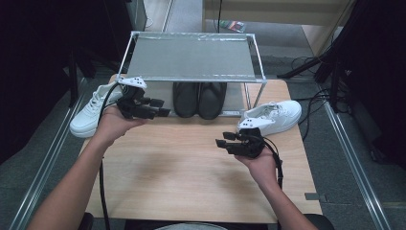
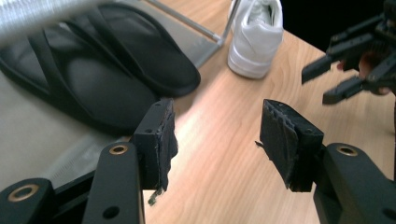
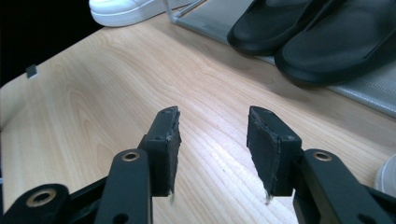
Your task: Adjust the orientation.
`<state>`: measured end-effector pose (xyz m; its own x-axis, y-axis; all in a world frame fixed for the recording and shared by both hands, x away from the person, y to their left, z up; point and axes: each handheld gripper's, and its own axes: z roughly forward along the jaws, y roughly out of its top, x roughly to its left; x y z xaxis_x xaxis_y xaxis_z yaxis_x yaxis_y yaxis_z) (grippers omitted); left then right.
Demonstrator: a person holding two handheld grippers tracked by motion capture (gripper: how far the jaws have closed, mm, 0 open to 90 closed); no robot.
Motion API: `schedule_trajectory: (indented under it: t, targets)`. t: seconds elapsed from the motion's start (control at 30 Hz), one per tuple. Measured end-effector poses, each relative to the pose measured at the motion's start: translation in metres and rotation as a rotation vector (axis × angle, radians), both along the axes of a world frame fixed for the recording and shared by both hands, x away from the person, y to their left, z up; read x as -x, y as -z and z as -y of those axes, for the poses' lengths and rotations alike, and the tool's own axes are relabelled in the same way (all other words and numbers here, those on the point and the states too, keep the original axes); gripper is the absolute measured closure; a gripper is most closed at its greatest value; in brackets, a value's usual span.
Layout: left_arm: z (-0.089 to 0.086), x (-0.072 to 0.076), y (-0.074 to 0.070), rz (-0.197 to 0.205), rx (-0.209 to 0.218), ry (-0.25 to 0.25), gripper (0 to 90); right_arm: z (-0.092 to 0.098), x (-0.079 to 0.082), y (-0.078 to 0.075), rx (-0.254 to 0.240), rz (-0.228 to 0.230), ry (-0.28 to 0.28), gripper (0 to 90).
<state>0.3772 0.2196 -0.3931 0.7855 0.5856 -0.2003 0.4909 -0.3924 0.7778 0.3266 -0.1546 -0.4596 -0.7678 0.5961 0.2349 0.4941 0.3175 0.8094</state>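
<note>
A pair of black slippers [image 1: 199,98] sits side by side on the lower shelf of a metal shoe rack [image 1: 191,78]. One white sneaker [image 1: 93,111] lies on the table left of the rack. The other white sneaker [image 1: 274,116] lies to its right. My left gripper [image 1: 162,107] is held open in front of the rack's left side, with nothing between its jaws. It points at the slippers [image 2: 93,70] and the right sneaker [image 2: 254,37]. My right gripper [image 1: 221,140] is open and empty over the table, just in front of the right sneaker, and points left.
The wooden table [image 1: 191,172] stretches bare in front of the rack. The rack's top shelf [image 1: 191,57] is a grey mesh sheet. Black cables trail from both grippers. Metal floor rails run along both sides of the table.
</note>
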Motion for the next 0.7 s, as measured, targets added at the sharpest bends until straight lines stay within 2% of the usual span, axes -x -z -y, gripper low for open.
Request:
schedule_trajectory:
  t: [0.07,0.2,0.3,0.43,0.6,0.7]
  targets:
    - [-0.004,0.004,0.006,-0.009,0.016,0.002,45.9,0.003,0.001,0.001,0.004,-0.006,0.003,55.0]
    - [-0.011,0.01,0.017,-0.021,0.016,0.002,45.6,0.006,0.002,0.001,0.002,-0.011,-0.002,53.5]
    - [-0.017,0.016,0.028,-0.033,0.028,-0.005,45.6,0.008,0.004,0.001,0.025,0.003,-0.02,52.4]
    - [-0.022,0.02,0.039,-0.05,-0.002,-0.003,45.6,0.016,0.005,0.002,0.033,-0.003,-0.013,52.8]
    - [-0.033,0.023,0.049,-0.058,-0.022,-0.02,45.4,0.022,0.004,0.001,0.005,0.004,0.001,52.9]
    - [-0.046,0.026,0.052,-0.061,-0.005,-0.045,45.3,0.022,0.003,0.001,0.001,0.002,0.003,52.9]
